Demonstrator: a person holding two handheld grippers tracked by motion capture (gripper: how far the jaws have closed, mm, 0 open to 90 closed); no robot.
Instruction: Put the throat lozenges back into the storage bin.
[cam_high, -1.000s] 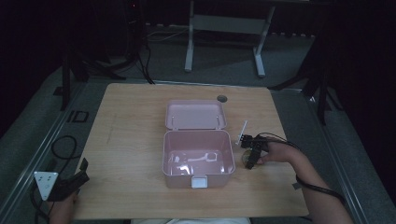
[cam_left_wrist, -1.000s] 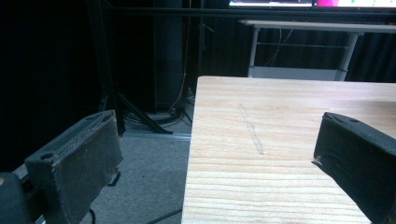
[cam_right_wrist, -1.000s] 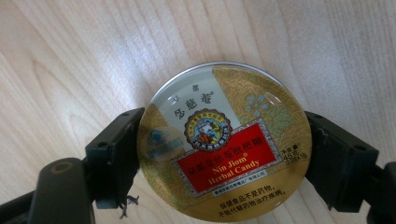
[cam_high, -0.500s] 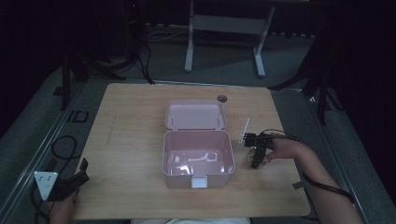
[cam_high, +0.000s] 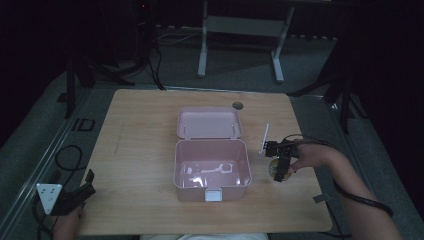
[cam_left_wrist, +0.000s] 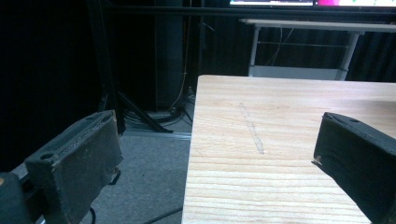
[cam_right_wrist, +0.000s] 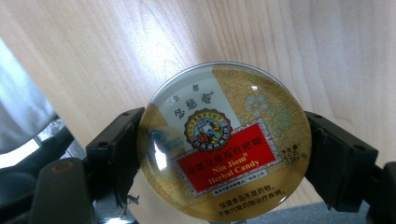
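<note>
Right gripper (cam_right_wrist: 224, 154) pinching round candy tin (cam_right_wrist: 224, 142) by its rim, low over the table (cam_high: 150, 130) right of open pink box (cam_high: 212, 170). Left gripper (cam_left_wrist: 210, 172) spread, idle at table's near-left edge. Probable step: tin grasped; next, carry left over box wall, lower, release

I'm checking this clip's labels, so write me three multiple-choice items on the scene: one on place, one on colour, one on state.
1. Where is the round candy tin?
A. Inside the box
B. On the box's lid
C. Between the right claw's jaws, right of the box

2. What colour is the open box?
A. Pink
B. Blue
C. Green

3. How is the left claw?
A. Shut on the tin
B. Open, holding nothing
C. Shut on a cable

Answers: 1 C, both jaws press the tin's sides; 2 A, the tub and its lid are pink; 3 B, its jaws stand wide apart over the table edge.
</note>
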